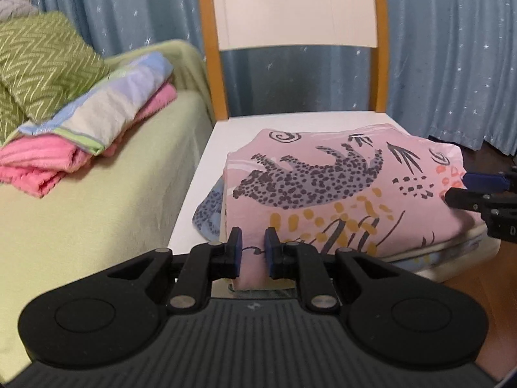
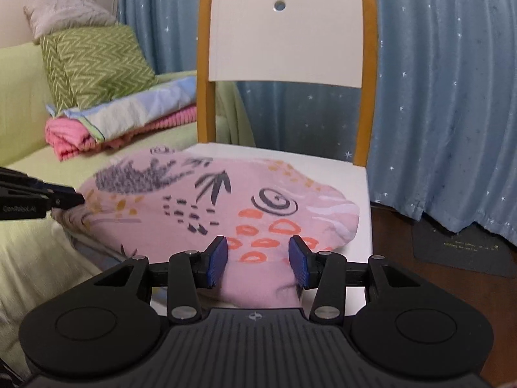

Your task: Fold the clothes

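Note:
A folded pink cloth (image 1: pixel 323 190) printed with a spotted leopard lies on the white chair seat (image 1: pixel 210 168). My left gripper (image 1: pixel 253 252) is at its near edge, shut on a thick fold of the fabric. In the right wrist view the same pink cloth (image 2: pixel 226 207) bulges between the blue pads of my right gripper (image 2: pixel 258 260), which stands open around the near corner. The right gripper (image 1: pixel 452 190) shows at the cloth's right edge in the left wrist view. The left gripper (image 2: pixel 77 199) shows at the cloth's left edge in the right wrist view.
The chair has a white backrest (image 1: pixel 297 6) in an orange wooden frame. Left of it is a bed under a light green sheet (image 1: pixel 97 210), carrying a stack of folded linens (image 1: pixel 97 123) and a green zigzag pillow (image 1: pixel 42 64). Blue starred curtains (image 1: pixel 452 64) hang behind. A dark mat (image 2: pixel 465 252) lies on the wooden floor.

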